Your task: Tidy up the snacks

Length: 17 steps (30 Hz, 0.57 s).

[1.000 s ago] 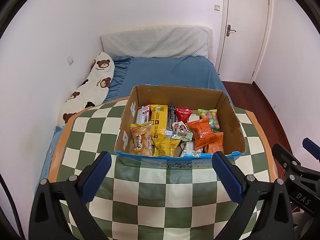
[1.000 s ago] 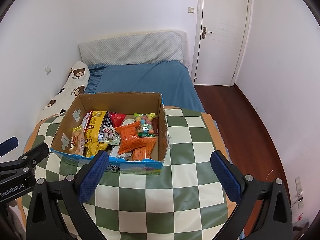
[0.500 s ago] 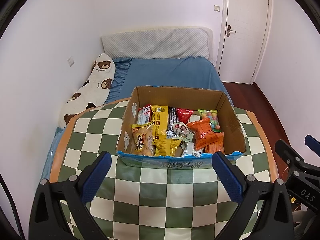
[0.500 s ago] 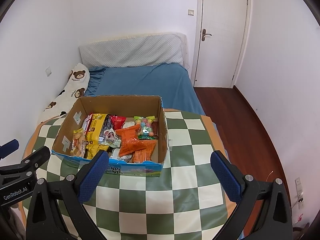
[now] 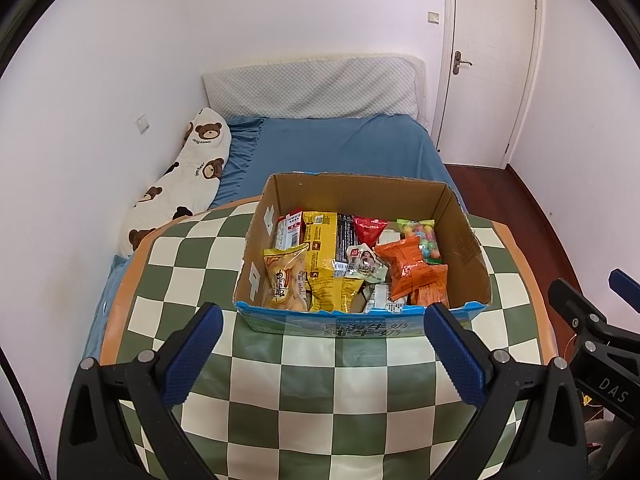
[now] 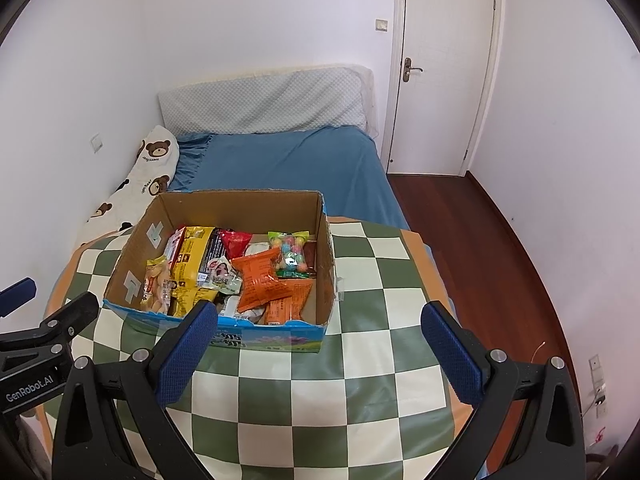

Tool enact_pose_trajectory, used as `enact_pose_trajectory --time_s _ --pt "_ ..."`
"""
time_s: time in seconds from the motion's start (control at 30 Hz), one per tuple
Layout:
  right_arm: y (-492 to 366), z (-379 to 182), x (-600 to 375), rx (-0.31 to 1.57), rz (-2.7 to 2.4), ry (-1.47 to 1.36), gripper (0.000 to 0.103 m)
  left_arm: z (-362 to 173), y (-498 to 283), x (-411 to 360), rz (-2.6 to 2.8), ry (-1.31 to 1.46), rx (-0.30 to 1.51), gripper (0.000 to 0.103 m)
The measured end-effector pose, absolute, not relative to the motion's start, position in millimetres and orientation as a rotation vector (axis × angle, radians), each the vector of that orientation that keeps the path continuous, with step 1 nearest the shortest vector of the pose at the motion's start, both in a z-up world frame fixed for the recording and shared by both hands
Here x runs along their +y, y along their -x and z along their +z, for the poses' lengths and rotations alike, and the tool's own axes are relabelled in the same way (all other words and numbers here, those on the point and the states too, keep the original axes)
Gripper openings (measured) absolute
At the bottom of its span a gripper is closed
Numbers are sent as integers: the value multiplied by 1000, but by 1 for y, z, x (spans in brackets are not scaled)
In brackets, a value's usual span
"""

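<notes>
The cardboard box of snacks is sitting on the checkered tabletop. Both the left hand-held gripper and the right hand-held gripper are hovering open and empty, the box lying straight ahead of the left, which is likely nearer.

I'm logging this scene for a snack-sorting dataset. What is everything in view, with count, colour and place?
Open cardboard box: one, brown with a blue printed front, on the table's far half.
Yellow snack packets: at least two, left part of the box.
Orange snack packets: at least two, right part of the box.
Clear bag of coloured candies: one, far right of the box.
Red triangular packet: one, back middle of the box.
Green-and-cream checked table: one, foreground.
Blue bed: one, behind the table.
Bear-print pillow: one, white and brown, along the left wall.
White door: one, closed, far right.
Left claw: black with blue pads, open, empty.
Right claw: same, open, empty.
</notes>
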State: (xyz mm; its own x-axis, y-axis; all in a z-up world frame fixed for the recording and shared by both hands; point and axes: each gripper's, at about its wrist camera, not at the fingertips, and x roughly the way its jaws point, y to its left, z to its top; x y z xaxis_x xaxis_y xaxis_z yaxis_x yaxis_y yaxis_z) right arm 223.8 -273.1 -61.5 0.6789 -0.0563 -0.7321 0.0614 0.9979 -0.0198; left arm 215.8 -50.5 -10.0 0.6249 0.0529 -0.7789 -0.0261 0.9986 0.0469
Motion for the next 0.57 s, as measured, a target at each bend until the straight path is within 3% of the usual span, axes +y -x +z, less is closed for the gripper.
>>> enact_pose_trajectory --time_s 0.57 --pt "-223 -60 -275 816 -59 -13 103 -4 -213 -51 47 -40 881 103"
